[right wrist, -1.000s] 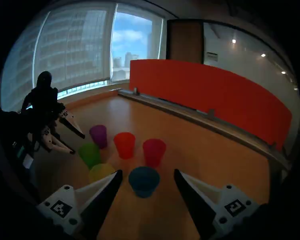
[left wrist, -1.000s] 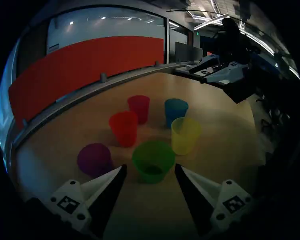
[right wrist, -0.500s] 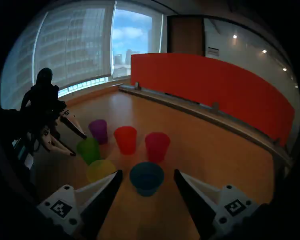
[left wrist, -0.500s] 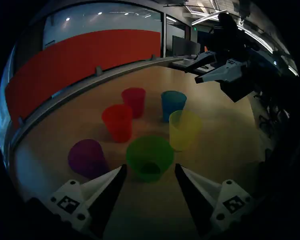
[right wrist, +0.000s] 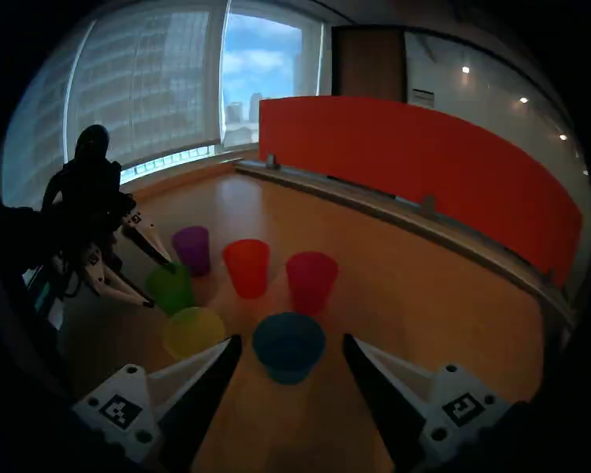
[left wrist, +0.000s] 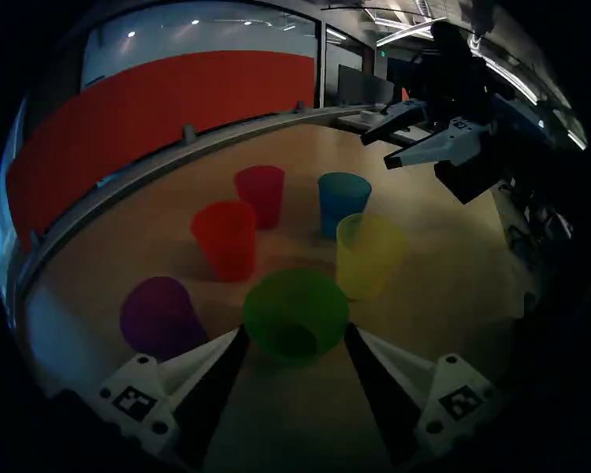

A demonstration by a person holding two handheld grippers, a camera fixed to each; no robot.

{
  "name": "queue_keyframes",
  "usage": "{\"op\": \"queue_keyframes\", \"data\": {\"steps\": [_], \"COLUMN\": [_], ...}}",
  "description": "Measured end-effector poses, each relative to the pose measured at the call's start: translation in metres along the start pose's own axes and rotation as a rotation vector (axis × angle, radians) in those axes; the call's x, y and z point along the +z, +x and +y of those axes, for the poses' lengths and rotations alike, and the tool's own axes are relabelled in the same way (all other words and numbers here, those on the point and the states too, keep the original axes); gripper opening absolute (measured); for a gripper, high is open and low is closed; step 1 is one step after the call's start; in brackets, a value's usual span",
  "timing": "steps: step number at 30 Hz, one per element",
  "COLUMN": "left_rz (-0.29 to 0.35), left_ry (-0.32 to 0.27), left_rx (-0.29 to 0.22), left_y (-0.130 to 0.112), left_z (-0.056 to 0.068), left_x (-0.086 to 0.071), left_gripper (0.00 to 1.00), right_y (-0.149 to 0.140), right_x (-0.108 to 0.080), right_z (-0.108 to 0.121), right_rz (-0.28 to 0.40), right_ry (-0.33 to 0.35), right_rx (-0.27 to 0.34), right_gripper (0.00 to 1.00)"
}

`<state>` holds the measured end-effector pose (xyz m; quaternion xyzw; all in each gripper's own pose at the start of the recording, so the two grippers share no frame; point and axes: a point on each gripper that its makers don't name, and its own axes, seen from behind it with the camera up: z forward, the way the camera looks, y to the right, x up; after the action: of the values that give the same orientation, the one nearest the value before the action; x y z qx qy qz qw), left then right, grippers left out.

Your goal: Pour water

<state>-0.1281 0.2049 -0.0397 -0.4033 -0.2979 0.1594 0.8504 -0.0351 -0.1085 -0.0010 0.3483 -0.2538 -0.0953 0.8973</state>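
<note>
Several coloured plastic cups stand in a cluster on the wooden table (left wrist: pixel 445 260). My left gripper (left wrist: pixel 295 337) is open, its fingertips flanking the green cup (left wrist: pixel 295 314) without pressing on it. Around that cup stand a purple cup (left wrist: pixel 157 317), an orange-red cup (left wrist: pixel 226 236), a crimson cup (left wrist: pixel 260 194), a blue cup (left wrist: pixel 343 202) and a yellow cup (left wrist: pixel 368 254). My right gripper (right wrist: pixel 290 340) is open just in front of the blue cup (right wrist: pixel 288 345), with the yellow cup (right wrist: pixel 191 331) at its left finger. The left gripper (right wrist: pixel 160 284) also appears far off, at the green cup (right wrist: pixel 169 288).
A long red partition (right wrist: pixel 421 165) with a metal rail runs along the table's far edge. Large windows (right wrist: pixel 138 102) lie behind the person holding the left gripper. The right gripper (left wrist: pixel 394 146) hovers above the table beyond the blue cup. Bare tabletop (right wrist: pixel 421 315) lies to the right.
My left gripper has advanced, so the green cup now sits between its fingertips. The right gripper has edged closer to the blue cup. No cup has moved.
</note>
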Motion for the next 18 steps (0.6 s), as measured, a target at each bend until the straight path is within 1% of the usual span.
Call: {"op": "queue_keyframes", "data": {"steps": [12,18], "left_rz": [-0.010,-0.002], "left_ry": [-0.009,-0.006], "left_rx": [0.010,0.013], "left_y": [-0.001,0.002], "left_z": [-0.002,-0.003], "left_x": [0.013,0.017], "left_gripper": [0.89,0.89], "right_y": [-0.007,-0.009], "right_x": [0.006,0.008], "right_z": [0.001,0.002], "right_rz": [-0.016,-0.019], "right_ry": [0.003,0.005], "right_rx": [0.003,0.004], "right_gripper": [0.99,0.99]}}
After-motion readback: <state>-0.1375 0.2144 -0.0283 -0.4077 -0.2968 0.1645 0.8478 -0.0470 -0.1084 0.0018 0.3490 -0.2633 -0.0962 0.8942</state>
